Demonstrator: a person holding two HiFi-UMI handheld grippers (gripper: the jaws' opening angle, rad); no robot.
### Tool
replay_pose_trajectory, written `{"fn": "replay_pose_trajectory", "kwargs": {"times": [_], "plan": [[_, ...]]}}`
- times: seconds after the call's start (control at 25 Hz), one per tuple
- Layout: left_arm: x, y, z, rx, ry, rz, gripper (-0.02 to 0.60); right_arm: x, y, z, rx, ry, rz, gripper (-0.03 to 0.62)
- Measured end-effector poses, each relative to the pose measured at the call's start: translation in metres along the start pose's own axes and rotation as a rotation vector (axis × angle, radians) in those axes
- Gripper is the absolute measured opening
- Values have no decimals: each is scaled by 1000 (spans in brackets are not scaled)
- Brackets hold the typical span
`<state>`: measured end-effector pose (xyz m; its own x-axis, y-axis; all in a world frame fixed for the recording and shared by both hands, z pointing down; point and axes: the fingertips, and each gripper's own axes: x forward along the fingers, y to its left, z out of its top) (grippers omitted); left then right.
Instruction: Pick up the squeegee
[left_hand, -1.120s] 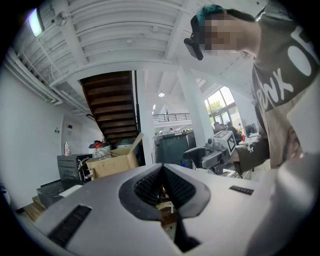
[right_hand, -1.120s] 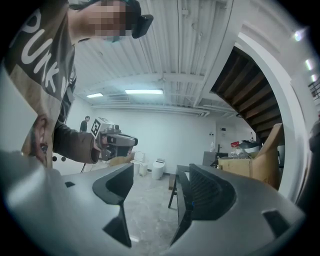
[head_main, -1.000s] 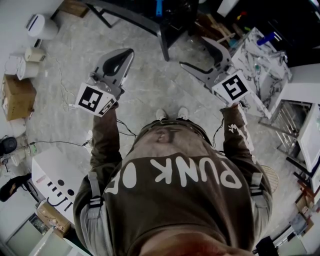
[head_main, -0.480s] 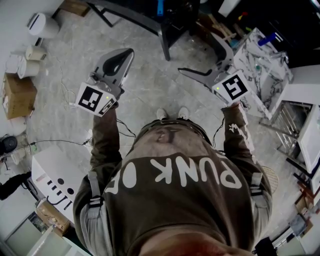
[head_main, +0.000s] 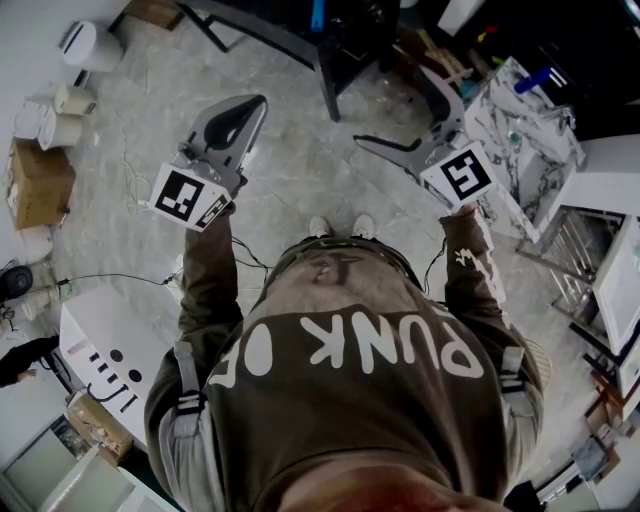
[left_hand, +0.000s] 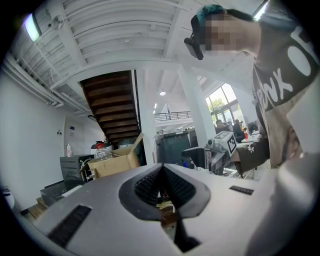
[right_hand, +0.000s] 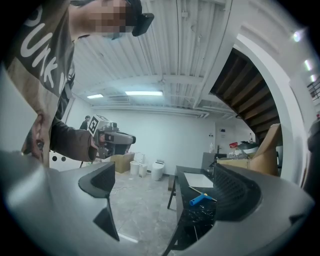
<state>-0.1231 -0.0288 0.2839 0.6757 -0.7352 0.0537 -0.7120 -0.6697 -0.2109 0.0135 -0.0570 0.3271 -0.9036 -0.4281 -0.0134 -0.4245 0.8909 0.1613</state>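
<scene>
Right claw (right_hand: 165, 190) now stands wide apart with nothing between its jaws. A second ago in the head view it is clearly narrower, so the change is the jaws spreading to full width. Same claw in the head view (head_main: 392, 108) shows the two jaws splayed over the floor (head_main: 300, 170), held level and out front, apart from everything. Left claw (left_hand: 161, 175) has its jaws together with no gap and nothing in them. In the head view (head_main: 255, 108) it looks as it did a second ago, parked over bare floor. Outward from the right claw: a black surface (right_hand: 184, 192) sits ahead and slightly right of the gap, and on it lies the squeegee (right_hand: 200, 199), with a blue handle and a thin pale bar running off it, near a white sheet (right_hand: 198, 180). Squeegee is untouched, well apart from both claws. In the head view a blue strip (head_main: 317, 15) on the dark surface at the top edge is probably the same tool, too small to confirm. Meaning for the task: this reads as pre-grasp prep, with the right claw opened ready and roughly aimed at the surface. The pickup itself is not started, and the approach to the handle is all still to do. The left claw looks like it has no role yet. The person's shoes (head_main: 340, 228) are planted short of the surface.
</scene>
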Motion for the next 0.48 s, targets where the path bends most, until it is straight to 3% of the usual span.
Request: {"fn": "replay_pose_trajectory", "kwargs": {"times": [0.48], "plan": [[26, -39, 4, 7, 29, 23, 3, -39, -20, -5, 3, -17, 3, 595]]}}
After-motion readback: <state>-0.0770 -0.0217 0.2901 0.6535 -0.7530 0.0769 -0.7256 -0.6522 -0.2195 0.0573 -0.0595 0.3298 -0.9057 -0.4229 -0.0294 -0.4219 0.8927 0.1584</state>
